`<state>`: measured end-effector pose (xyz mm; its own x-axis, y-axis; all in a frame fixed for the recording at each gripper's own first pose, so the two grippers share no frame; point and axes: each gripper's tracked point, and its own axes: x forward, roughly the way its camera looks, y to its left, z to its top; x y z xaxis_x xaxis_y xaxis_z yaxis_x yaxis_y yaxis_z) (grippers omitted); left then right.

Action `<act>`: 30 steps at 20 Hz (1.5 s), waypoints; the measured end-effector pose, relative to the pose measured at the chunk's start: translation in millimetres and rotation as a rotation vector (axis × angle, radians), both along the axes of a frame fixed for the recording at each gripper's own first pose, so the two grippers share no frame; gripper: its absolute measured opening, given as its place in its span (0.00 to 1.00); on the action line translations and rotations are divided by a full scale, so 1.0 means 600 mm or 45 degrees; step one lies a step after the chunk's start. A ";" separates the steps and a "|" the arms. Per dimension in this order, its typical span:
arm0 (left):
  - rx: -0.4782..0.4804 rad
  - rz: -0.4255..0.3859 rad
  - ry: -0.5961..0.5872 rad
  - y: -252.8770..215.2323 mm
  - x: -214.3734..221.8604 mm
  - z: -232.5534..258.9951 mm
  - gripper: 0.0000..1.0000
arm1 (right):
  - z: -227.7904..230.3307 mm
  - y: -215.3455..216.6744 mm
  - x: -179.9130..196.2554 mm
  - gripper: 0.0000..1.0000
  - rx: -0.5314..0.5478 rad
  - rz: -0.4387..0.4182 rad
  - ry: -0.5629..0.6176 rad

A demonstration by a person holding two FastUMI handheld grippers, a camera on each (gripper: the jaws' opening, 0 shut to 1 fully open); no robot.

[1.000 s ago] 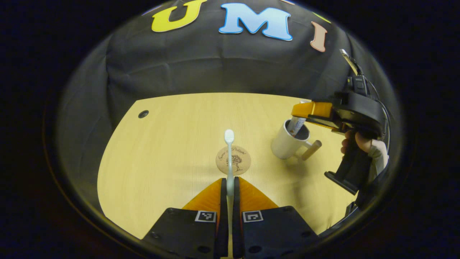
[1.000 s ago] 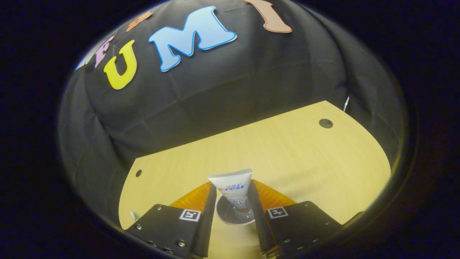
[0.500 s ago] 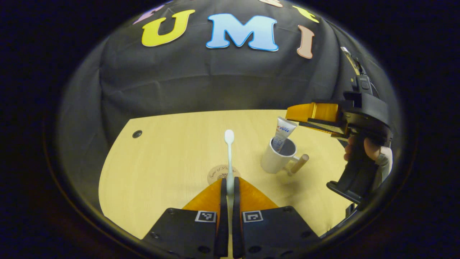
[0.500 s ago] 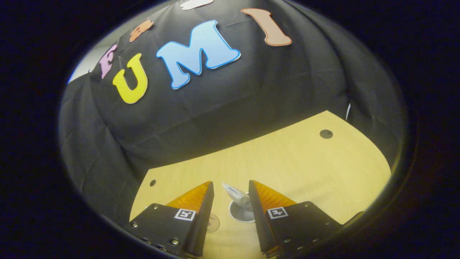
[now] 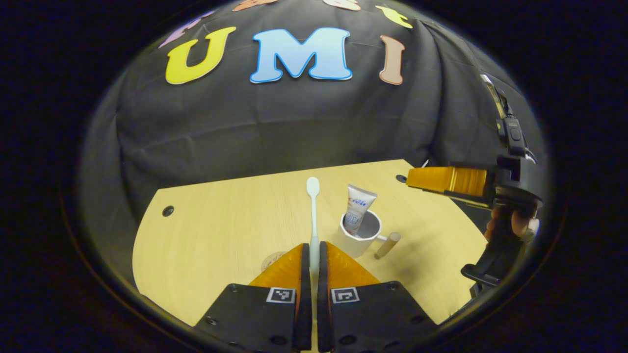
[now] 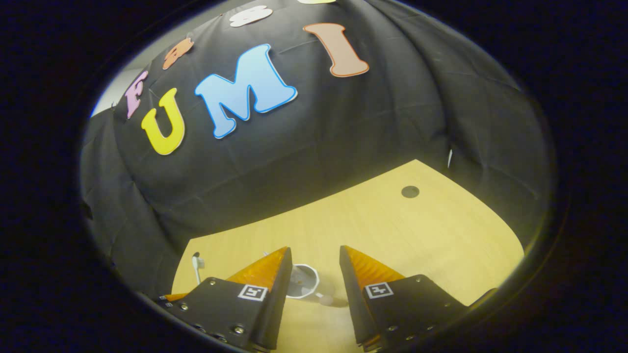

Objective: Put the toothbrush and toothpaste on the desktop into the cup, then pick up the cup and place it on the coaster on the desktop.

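Two grippers: left gripper (image 5: 311,255) clamped on upright toothbrush (image 5: 312,211); right gripper (image 6: 314,257) spread apart above cup (image 5: 360,235) holding toothpaste (image 5: 357,208); coaster (image 5: 271,260) apparently near-left.

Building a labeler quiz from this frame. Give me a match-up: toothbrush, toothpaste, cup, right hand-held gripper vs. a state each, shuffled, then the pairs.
Things:
1. toothbrush
2. toothpaste tube
3. white cup
4. right hand-held gripper

States:
A. stands on the desktop, upright, handle out to one side
B. open, nothing between its fingers
C. stands tilted in the cup
D. clamped between the fingers of the left hand-held gripper

Pairs: 1-D, 2-C, 3-A, 4-B
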<state>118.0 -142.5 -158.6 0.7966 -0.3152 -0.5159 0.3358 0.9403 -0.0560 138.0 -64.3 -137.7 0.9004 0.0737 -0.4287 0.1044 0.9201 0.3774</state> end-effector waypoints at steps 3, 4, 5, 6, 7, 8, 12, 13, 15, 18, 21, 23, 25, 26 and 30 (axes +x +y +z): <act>0.015 -0.068 -0.060 -0.038 0.013 0.018 0.12 | -0.020 -0.029 -0.020 0.58 -0.003 -0.031 0.041; 0.017 -0.094 -0.084 -0.054 0.019 0.021 0.12 | -0.025 -0.040 -0.026 0.58 -0.004 -0.041 0.053; 0.016 -0.118 -0.105 -0.067 0.028 0.023 0.12 | -0.030 -0.050 -0.031 0.58 -0.007 -0.051 0.066; 0.017 -0.139 -0.127 -0.080 0.034 0.027 0.12 | -0.036 -0.060 -0.036 0.58 -0.011 -0.061 0.077; 0.015 -0.161 -0.149 -0.095 0.044 0.034 0.12 | -0.041 -0.070 -0.041 0.58 -0.018 -0.071 0.089; 0.015 -0.179 -0.166 -0.108 0.049 0.037 0.12 | -0.045 -0.079 -0.047 0.58 -0.025 -0.078 0.101; -0.007 -0.235 -0.207 -0.155 0.064 0.037 0.12 | -0.059 -0.103 -0.060 0.55 -0.049 -0.091 0.138; -0.014 -0.247 -0.218 -0.166 0.071 0.036 0.12 | -0.061 -0.107 -0.062 0.55 -0.050 -0.093 0.145; -0.026 -0.275 -0.257 -0.184 0.084 0.040 0.12 | -0.067 -0.113 -0.064 0.58 -0.055 -0.093 0.164; -0.042 -0.303 -0.314 -0.210 0.108 0.042 0.12 | -0.075 -0.122 -0.073 0.55 -0.077 -0.089 0.195; -0.106 -0.292 -0.337 -0.226 0.131 0.035 0.12 | -0.082 -0.131 -0.081 0.55 -0.109 -0.081 0.228; -0.153 -0.277 -0.365 -0.234 0.140 0.039 0.12 | -0.088 -0.137 -0.090 0.55 -0.138 -0.073 0.253; -0.149 -0.245 -0.403 -0.234 0.150 0.039 0.12 | -0.095 -0.140 -0.098 0.58 -0.162 -0.065 0.275; -0.160 -0.242 -0.417 -0.233 0.152 0.038 0.12 | -0.096 -0.140 -0.101 0.58 -0.170 -0.062 0.282; -0.164 -0.204 -0.507 -0.221 0.148 0.044 0.12 | -0.106 -0.134 -0.110 0.57 -0.179 -0.051 0.302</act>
